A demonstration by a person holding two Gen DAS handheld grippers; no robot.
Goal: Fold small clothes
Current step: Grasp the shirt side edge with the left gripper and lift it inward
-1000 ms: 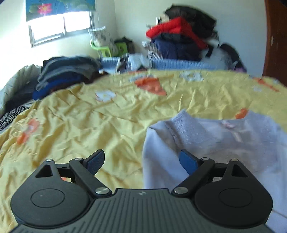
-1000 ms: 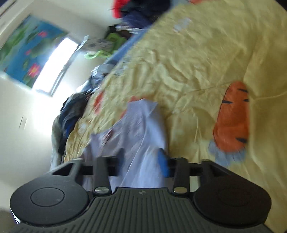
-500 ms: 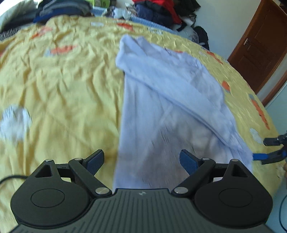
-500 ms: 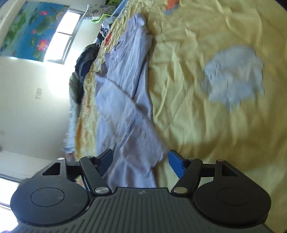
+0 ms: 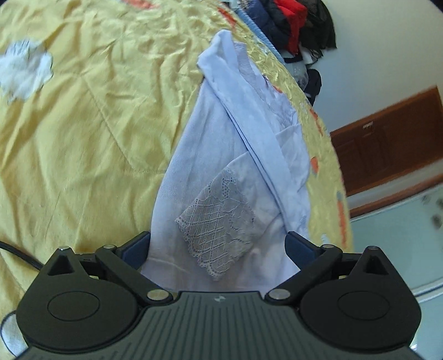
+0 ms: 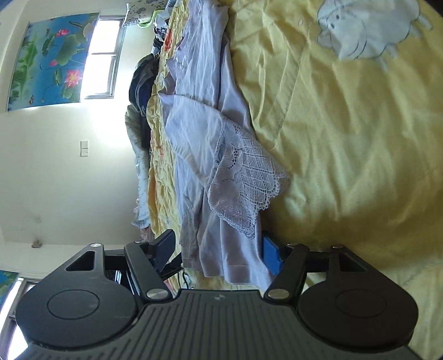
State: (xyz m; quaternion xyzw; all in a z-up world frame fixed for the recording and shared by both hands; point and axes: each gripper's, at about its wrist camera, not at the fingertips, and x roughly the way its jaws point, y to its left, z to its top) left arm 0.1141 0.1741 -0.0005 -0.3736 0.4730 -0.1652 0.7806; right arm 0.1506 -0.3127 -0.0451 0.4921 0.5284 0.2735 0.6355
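Observation:
A pale lilac top (image 5: 221, 155) lies lengthwise on the yellow bedspread (image 5: 83, 124), its sleeves folded over the body and a lace cuff (image 5: 218, 229) on top near the hem. My left gripper (image 5: 217, 249) is open, its jaws on either side of the hem end. In the right wrist view the same top (image 6: 205, 133) and lace cuff (image 6: 243, 182) show. My right gripper (image 6: 218, 249) is open, its jaws straddling the hem edge, with fabric between them.
The bedspread (image 6: 346, 138) has printed animals and carrots. A pile of dark and red clothes (image 5: 290, 25) sits at the far end of the bed. A brown door (image 5: 387, 138) is on the right. A black cable (image 5: 19, 252) lies at the left edge.
Both grippers have swung from the top's far end down to its hem end and come in close. Both stay open, the right jaws wider than a second ago.

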